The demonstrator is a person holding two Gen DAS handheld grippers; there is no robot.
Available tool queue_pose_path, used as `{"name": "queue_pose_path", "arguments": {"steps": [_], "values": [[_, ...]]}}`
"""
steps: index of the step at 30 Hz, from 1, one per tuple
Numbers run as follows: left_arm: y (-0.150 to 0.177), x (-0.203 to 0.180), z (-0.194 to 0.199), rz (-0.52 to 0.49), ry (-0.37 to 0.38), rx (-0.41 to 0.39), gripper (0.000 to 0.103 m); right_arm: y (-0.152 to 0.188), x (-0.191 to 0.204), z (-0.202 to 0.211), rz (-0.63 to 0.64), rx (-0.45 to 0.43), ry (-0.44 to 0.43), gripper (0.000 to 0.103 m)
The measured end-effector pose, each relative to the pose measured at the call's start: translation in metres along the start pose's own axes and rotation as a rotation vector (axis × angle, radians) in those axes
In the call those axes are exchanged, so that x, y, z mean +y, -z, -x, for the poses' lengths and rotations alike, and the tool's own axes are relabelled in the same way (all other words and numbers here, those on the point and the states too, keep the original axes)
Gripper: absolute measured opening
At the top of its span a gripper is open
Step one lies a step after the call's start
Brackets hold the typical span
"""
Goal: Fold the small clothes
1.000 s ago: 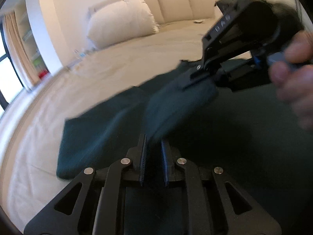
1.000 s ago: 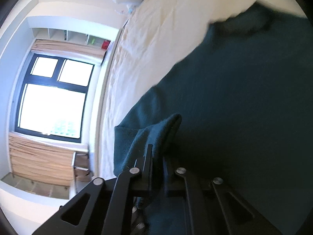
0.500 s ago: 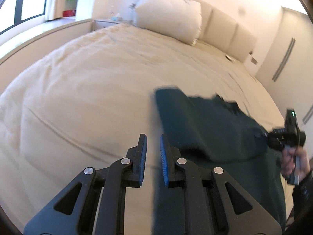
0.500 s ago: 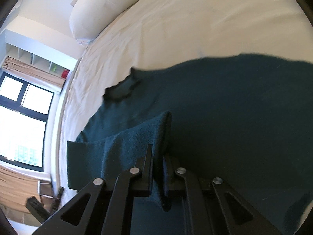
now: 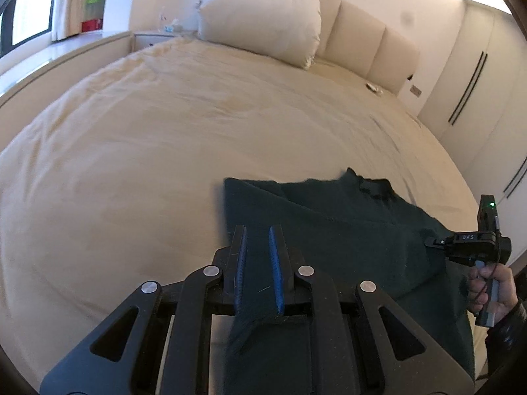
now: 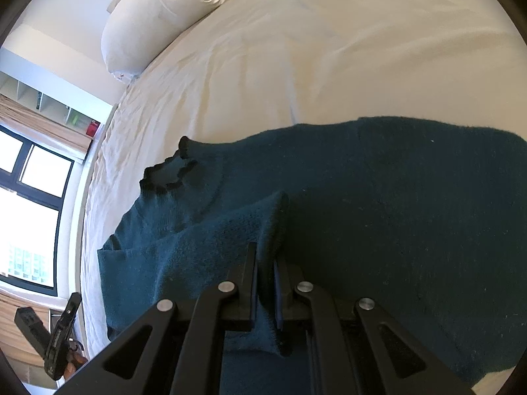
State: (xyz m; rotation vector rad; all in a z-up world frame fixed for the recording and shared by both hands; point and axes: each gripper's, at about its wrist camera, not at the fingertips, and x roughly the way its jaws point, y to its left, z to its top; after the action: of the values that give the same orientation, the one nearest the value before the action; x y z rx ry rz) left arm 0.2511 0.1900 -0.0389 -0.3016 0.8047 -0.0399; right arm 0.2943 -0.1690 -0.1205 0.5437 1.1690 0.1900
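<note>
- The green sweater lies on the bed, one side folded in.
- Right gripper pinches a fold; left gripper stands narrowly parted, empty.
- Most folding remains, I'd judge.

A home bedroom: a wide bed under a cream quilt fills the frame, a plump white pillow against the padded beige headboard at top, white wardrobe doors upper right.
</note>
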Motion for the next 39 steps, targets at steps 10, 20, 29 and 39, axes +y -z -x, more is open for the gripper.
{"name": "queue_pose_path", "arguments": {"steps": [10, 20, 29, 39], "values": [[-0.019, 0.015, -0.019, 0.034, -0.027, 0.008, 0.014, 0.001, -0.006, 0.001, 0.001, -0.012, 0.011, 0.008], [-0.01, -0.034, -0.056, -0.089, -0.002, 0.068, 0.014, 0.0, -0.015, 0.006, -0.017, -0.014, 0.002, 0.008], [0.011, -0.043, -0.101, -0.162, -0.079, 0.16, 0.014, -0.002, -0.019, 0.006, -0.02, -0.014, -0.006, 0.008], [0.023, -0.035, -0.109, -0.186, -0.085, 0.116, 0.014, 0.004, -0.024, 0.033, -0.069, -0.113, 0.106, 0.013]]}}
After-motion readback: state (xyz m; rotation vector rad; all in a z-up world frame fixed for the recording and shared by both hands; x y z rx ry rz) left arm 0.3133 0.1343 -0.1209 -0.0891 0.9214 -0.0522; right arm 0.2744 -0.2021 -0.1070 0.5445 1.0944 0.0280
